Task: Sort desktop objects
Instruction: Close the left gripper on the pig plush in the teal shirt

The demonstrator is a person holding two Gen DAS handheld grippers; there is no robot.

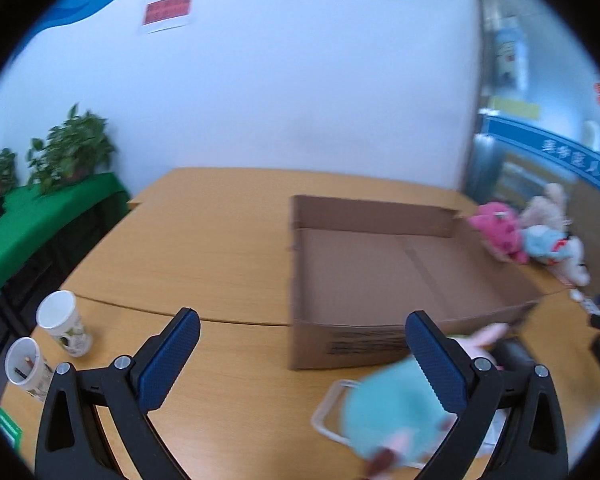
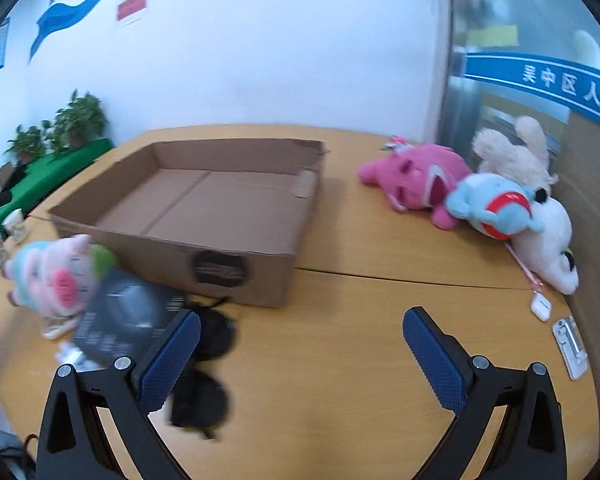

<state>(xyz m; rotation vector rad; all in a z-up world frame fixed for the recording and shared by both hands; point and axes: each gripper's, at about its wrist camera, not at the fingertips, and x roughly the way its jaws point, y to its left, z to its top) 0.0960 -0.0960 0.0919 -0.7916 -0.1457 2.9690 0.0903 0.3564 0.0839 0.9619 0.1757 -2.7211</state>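
Left hand-held gripper [image 1: 302, 354] is spread wide with nothing between its blue pads, hovering over the wooden tabletop [image 1: 220, 248]; right hand-held gripper [image 2: 300, 354] is likewise released and empty. Shallow cardboard box [image 2: 204, 216] sits open and empty mid-tabletop, long axis running from near left toward far right in the right wrist view; a dark round print on its near wall is too blurred to read. Pig plush [image 2: 56, 276] in teal clothing lies just beside the box's near left corner, snout facing the camera, next to a black printed box [image 2: 124, 320] with unreadable text. Black sunglasses [image 2: 204, 368] lie near the right gripper's left finger, long axis roughly front to back. A pile of plush toys, pink [image 2: 412, 178], blue [image 2: 488, 208], cream [image 2: 516, 152] and white [image 2: 548, 240], sits at far right. White earbud case [image 2: 540, 304] lies near them. Two paper cups [image 1: 48, 340] stand upright at left. Blue wall banner [image 2: 548, 84] reads "吴中区人".
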